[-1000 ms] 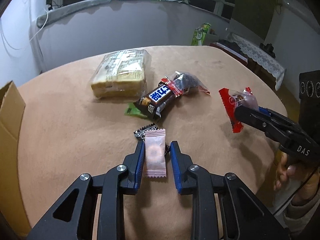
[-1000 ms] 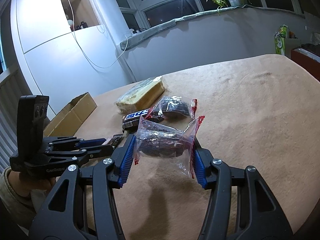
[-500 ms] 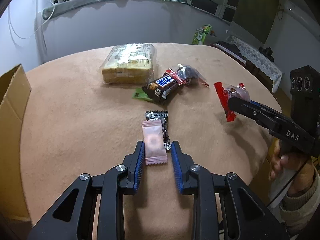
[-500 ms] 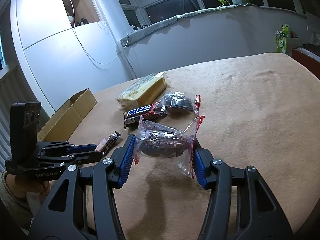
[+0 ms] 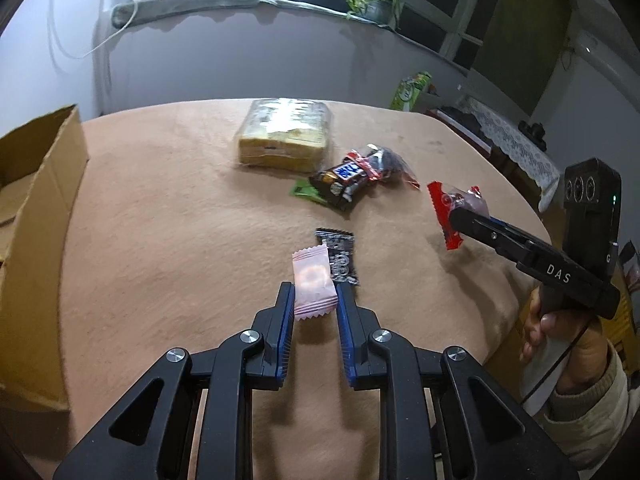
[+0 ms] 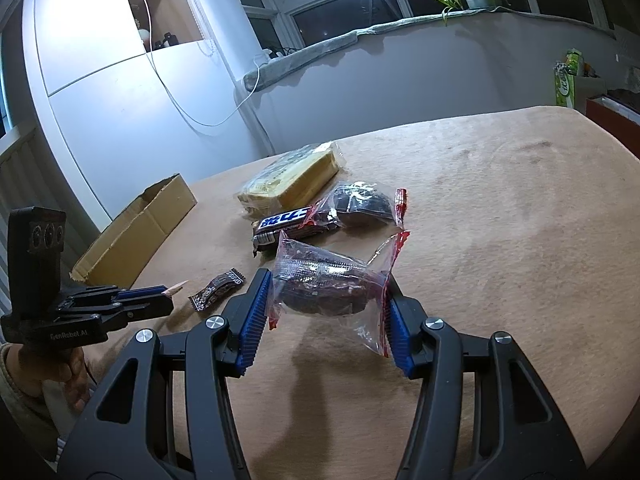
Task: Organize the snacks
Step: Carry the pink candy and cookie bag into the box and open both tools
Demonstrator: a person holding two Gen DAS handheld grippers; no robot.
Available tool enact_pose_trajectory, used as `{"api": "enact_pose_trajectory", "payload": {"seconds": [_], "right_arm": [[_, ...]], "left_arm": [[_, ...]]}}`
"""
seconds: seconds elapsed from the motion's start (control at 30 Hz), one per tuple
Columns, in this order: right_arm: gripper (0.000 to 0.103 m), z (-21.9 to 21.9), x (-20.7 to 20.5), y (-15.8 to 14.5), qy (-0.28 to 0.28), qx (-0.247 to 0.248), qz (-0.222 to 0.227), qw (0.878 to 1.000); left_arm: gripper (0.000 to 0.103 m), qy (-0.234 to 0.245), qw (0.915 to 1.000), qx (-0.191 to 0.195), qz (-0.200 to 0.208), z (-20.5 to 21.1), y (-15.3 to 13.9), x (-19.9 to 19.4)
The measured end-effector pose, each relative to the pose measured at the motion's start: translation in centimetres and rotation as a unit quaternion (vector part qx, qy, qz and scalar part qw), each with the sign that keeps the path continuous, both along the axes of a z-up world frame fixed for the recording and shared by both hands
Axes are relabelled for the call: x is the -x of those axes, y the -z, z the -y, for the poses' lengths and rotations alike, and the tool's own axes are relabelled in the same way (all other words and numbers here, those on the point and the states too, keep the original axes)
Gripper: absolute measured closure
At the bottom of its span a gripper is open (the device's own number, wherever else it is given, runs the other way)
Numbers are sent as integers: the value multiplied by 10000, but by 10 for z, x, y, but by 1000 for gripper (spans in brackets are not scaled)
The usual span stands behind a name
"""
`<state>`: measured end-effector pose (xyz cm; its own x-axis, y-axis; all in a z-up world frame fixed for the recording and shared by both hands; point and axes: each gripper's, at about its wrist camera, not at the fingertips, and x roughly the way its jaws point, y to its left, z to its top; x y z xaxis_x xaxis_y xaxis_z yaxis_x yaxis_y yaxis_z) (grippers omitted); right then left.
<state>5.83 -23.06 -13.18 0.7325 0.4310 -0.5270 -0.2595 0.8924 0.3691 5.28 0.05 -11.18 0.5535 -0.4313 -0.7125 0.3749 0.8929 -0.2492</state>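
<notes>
My left gripper [image 5: 314, 304] is closed on the pink candy packet [image 5: 313, 283], pads pressing its two long edges, the packet lifted clear of the table [image 5: 160, 240]. It looks feather-light and crinkly, with a hard sweet at the middle, so I judge the grip is best across that lump, not the flat crimped ends, which would slide out. My right gripper [image 6: 326, 304] clamps the clear red-edged bag [image 6: 332, 284] of dark snacks, also in the air; the film is slick and saggy, so I would squeeze through to the firm contents. Beyond lie the small dark wrapper [image 5: 339, 256], the chocolate bar [image 5: 340, 180], a second clear bag [image 6: 360, 204] and the soft wrapped cake [image 5: 286, 138]. The cardboard box [image 5: 36, 220] stands open at my left, probably the destination.
</notes>
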Motion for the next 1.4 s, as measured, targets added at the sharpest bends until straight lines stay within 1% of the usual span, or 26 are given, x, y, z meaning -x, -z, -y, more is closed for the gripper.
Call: {"api": "enact_pose_trajectory", "payload": {"seconds": [0.13, 0.33, 0.5, 0.63, 0.8, 0.9, 1.07, 1.13, 1.23, 1.27, 1.37, 1.4], "right_arm": [[48, -2, 3, -5, -14, 19, 73, 10000], [48, -9, 6, -20, -59, 82, 226, 9997], [48, -23, 5, -38, -190, 159, 381, 9990], [48, -47, 1, -54, -416, 210, 521, 9976], [48, -96, -7, -72, -875, 297, 701, 9932], [48, -130, -11, -80, -1197, 361, 792, 9890], [48, -196, -19, -92, -1771, 473, 900, 9789], [48, -224, -22, -98, -2017, 508, 963, 9734], [48, -263, -24, -106, -2352, 538, 1095, 9643], [47, -276, -25, -109, -2457, 548, 1146, 9610], [46, -312, -31, -112, -2733, 563, 1216, 9525], [43, -321, -34, -111, -2815, 617, 1177, 9503]], "left_arm": [[84, -102, 9999, 83, 99, -8, -6, 3], [84, -227, 9990, 136, 349, -18, -23, 5], [84, -462, 9968, 206, 611, -39, -40, 11], [84, -767, 9933, 277, 817, -68, -51, 19], [84, -1241, 9870, 339, 965, -112, -56, 29], [84, -1571, 9815, 397, 1018, -142, -56, 36], [84, -2048, 9717, 405, 1107, -184, -57, 45], [84, -2201, 9687, 333, 1101, -198, -53, 45], [84, -2387, 9649, 113, 1093, -210, -47, 45], [84, -2424, 9642, 92, 1069, -213, -44, 44], [83, -2470, 9641, 51, 974, -217, -37, 38], [82, -2467, 9646, 6, 934, -216, -35, 36]]}}
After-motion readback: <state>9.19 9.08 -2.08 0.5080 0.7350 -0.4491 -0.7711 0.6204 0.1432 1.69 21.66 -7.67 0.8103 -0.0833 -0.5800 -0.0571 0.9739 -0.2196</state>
